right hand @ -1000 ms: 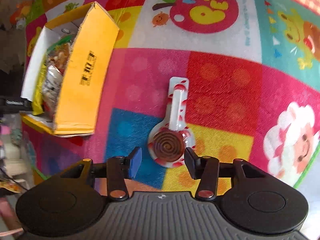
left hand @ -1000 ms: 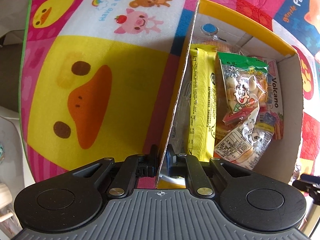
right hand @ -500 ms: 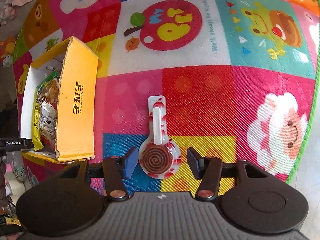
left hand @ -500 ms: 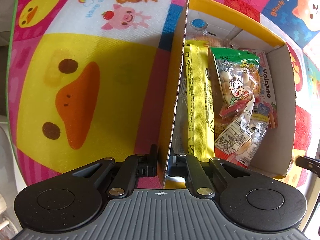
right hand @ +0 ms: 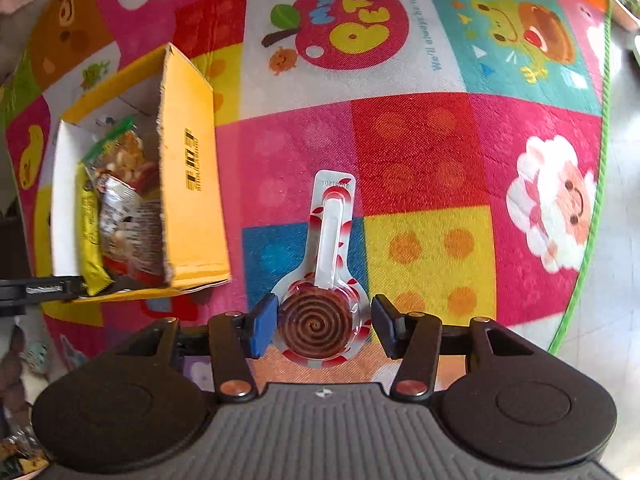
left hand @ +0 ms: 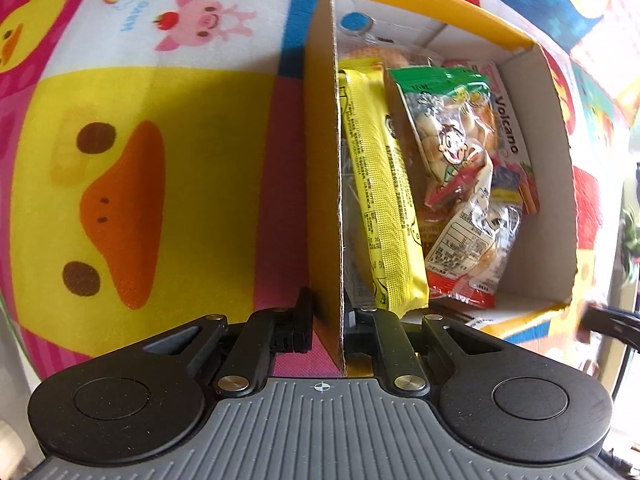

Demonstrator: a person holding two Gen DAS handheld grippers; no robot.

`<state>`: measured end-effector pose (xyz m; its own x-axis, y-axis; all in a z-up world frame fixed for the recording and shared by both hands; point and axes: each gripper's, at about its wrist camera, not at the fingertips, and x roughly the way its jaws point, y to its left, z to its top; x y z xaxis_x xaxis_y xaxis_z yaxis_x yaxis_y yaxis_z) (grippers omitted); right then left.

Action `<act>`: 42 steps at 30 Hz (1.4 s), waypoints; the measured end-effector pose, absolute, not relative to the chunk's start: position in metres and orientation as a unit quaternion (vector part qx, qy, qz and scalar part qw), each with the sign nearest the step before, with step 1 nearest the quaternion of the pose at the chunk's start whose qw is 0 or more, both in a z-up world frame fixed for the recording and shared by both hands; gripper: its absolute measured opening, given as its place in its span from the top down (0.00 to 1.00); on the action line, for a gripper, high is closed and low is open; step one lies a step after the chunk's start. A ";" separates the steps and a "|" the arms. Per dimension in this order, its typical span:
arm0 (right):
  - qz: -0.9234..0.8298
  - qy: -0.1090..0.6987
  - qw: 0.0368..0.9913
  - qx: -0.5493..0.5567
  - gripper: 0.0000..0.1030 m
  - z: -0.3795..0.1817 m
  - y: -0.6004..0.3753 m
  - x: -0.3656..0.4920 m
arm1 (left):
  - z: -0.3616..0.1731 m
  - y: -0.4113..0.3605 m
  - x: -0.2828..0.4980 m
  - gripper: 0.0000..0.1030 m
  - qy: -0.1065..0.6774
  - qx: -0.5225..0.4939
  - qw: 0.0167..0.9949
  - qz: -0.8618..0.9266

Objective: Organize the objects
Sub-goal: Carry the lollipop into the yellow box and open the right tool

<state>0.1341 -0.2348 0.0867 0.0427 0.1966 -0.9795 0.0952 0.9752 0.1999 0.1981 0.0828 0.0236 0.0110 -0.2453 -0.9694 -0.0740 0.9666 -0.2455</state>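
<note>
The left gripper (left hand: 326, 322) is clamped on the near end of the side wall of the open yellow cardboard box (left hand: 320, 168), as it was a second ago, though its view has tipped so the box now sits nearer the frame's middle. The right gripper (right hand: 318, 326) has just closed a little; its blue pads flank the round head of the wrapped spiral lollipop (right hand: 318, 322). The left pad looks to touch the wrapper's edge, and the right pad stands clear. A second ago the mat looked closer in this view.

The lollipop is a brown spiral disc on a white stick, sealed in a clear wrapper with red petal marks and a small printed code, too small to read, at the stick end. It lies on the bright patchwork play mat (right hand: 420, 152), to the right of the box.

Inside the box stand a long yellow packet (left hand: 380, 200), a clear snack bag with a green top and cartoon boy (left hand: 448, 152), and a pack reading "Volcano" (left hand: 508, 128). The box's outer side carries black characters. Beyond the box, the mat shows "MY PET".
</note>
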 end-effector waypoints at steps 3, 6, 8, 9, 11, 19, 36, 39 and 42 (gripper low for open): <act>0.028 0.689 0.713 0.129 0.51 0.113 -0.224 0.116 | 0.018 0.083 0.209 0.85 0.704 -0.130 0.694 -0.072; 0.019 0.685 0.717 0.126 0.51 0.135 -0.213 0.098 | 0.017 0.077 0.224 0.83 0.695 -0.130 0.701 -0.094; 0.016 0.683 0.719 0.127 0.51 0.147 -0.201 0.090 | 0.016 0.073 0.235 0.83 0.685 -0.120 0.710 -0.106; 0.016 0.682 0.721 0.125 0.51 0.153 -0.196 0.083 | 0.016 0.072 0.240 0.83 0.681 -0.119 0.714 -0.109; 0.020 0.681 0.721 0.123 0.51 0.163 -0.186 0.072 | 0.015 0.071 0.247 0.82 0.672 -0.115 0.723 -0.114; 0.059 0.691 0.714 0.098 0.51 0.181 -0.136 0.048 | 0.014 0.086 0.242 0.81 0.660 -0.126 0.731 -0.121; 0.093 0.594 0.798 0.036 0.50 0.261 -0.122 0.176 | 0.012 0.105 0.237 0.80 0.663 -0.156 0.724 -0.107; 0.089 0.586 0.805 0.033 0.49 0.253 -0.120 0.201 | 0.016 0.108 0.236 0.80 0.661 -0.158 0.726 -0.104; 0.085 0.589 0.803 0.030 0.48 0.239 -0.119 0.209 | 0.015 0.111 0.236 0.80 0.660 -0.164 0.727 -0.102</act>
<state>0.2088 -0.1193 0.2393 0.2914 0.1729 -0.9409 -0.1017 0.9836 0.1492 0.2363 0.1106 0.0154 0.1095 -0.3638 -0.9250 -0.0688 0.9256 -0.3722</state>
